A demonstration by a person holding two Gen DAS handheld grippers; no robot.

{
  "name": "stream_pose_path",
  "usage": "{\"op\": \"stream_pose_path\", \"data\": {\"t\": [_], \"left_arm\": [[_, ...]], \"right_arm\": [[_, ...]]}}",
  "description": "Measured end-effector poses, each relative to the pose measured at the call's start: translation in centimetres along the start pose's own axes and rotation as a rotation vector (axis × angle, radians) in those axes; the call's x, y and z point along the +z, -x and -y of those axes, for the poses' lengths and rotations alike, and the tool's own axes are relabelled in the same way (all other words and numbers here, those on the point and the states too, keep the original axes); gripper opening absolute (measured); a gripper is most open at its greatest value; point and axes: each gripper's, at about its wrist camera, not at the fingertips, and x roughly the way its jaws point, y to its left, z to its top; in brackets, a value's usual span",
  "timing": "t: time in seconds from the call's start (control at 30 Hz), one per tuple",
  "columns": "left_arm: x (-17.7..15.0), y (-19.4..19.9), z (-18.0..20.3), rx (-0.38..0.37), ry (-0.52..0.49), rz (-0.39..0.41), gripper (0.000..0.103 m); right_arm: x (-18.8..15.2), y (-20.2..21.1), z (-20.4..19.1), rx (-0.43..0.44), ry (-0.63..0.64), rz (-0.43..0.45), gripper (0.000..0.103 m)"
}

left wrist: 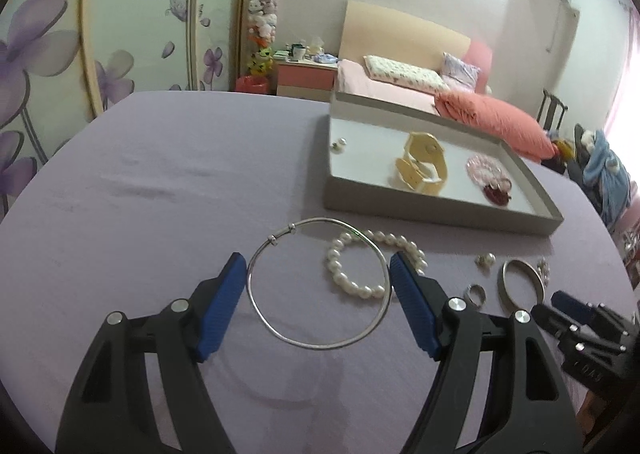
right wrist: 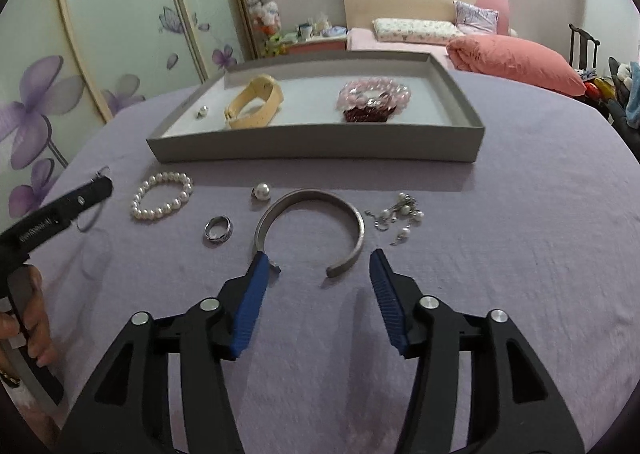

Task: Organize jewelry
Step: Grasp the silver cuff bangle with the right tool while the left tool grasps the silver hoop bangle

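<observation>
Nearest the lens: clamping a thin wire hoop (left wrist: pixel 320 219) across its width with the ribbed blue pads of the left gripper (left wrist: pixel 318 260), apparently holding it just clear of the lilac cloth (right wrist: pixel 480 254), judging by the faint shadow beneath. Standing apart at the right gripper (right wrist: pixel 319 254), straddling the open ends of a flat, brushed-metal cuff (right wrist: pixel 312 195) near the tabletop's front edge, one pad just touching an end, nothing pinched.

Probably working mid-task: carrying the hoop toward the grey, straight-walled tray (right wrist: pixel 312 147) at the far edge while lining up on the cuff. Next, likely calling for closing on the cuff's rigid band, not across its springy gap, and releasing the hoop low inside the tray.

Already lying in the tray: a cream strap watch (right wrist: pixel 276 97), glossy pink beads (right wrist: pixel 374 93). Waiting on the cloth in front of the tray: a round-beaded pearl bracelet (right wrist: pixel 168 175), a pearl stud (right wrist: pixel 262 191), a patterned ring (right wrist: pixel 219 241), tangled pearl drops (right wrist: pixel 400 213).
</observation>
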Motion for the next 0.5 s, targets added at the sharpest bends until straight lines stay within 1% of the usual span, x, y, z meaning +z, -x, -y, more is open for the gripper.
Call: {"op": "stream_pose_path", "data": {"t": [0.17,0.4,0.5], "left_arm": [[0.0,-0.1,-0.9,-0.012,0.026,0.006,0.072],[0.1,-0.1,-1.3,-0.026,0.043,0.016,0.072],[0.2,-0.3,-1.4,-0.026,0.048,0.013,0.072]], "right_arm": [[0.2,-1.1,-0.4,-0.010,0.008,-0.041,0.062],[1.3,-2.3,-1.3,-0.039,0.037,-0.050,0.065],[1.6,-2.7,-1.7,-0.052,0.054,-0.058,0.070]]}}
